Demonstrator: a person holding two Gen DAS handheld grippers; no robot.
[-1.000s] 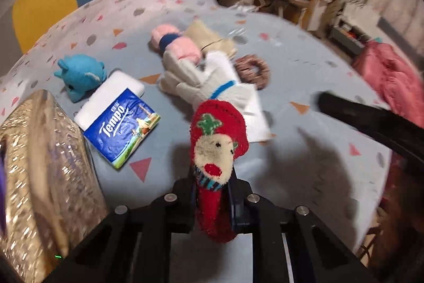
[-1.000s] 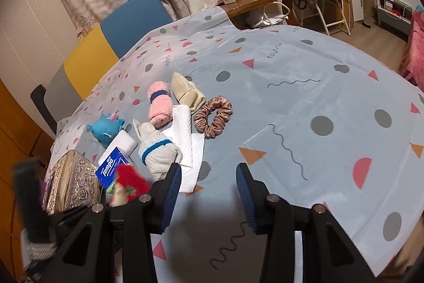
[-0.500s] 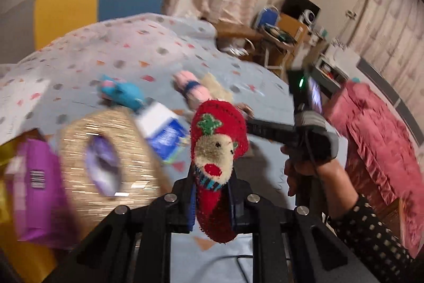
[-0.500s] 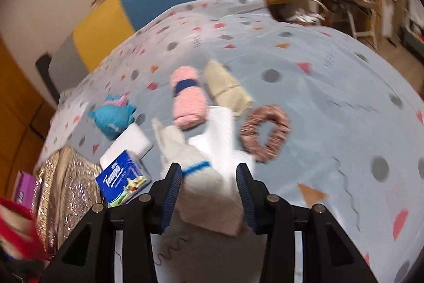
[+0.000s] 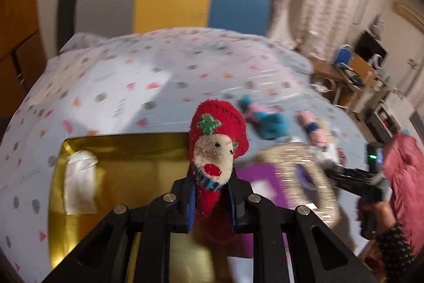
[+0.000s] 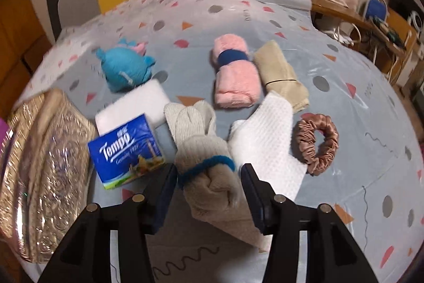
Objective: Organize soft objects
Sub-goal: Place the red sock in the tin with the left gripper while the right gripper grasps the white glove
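While the left tongs [image 5: 210, 192] grip the red sock [image 5: 216, 139] over the gold box [image 5: 111, 158] (lower left), release it; the open right tongs [image 6: 209, 190] straddle the grey glove [image 6: 204, 150], unclosed.

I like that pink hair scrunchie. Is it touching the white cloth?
Cannot tell. In the right wrist view the scrunchie lies right against the edge of the white cloth, but no clear gap or overlap shows between them.
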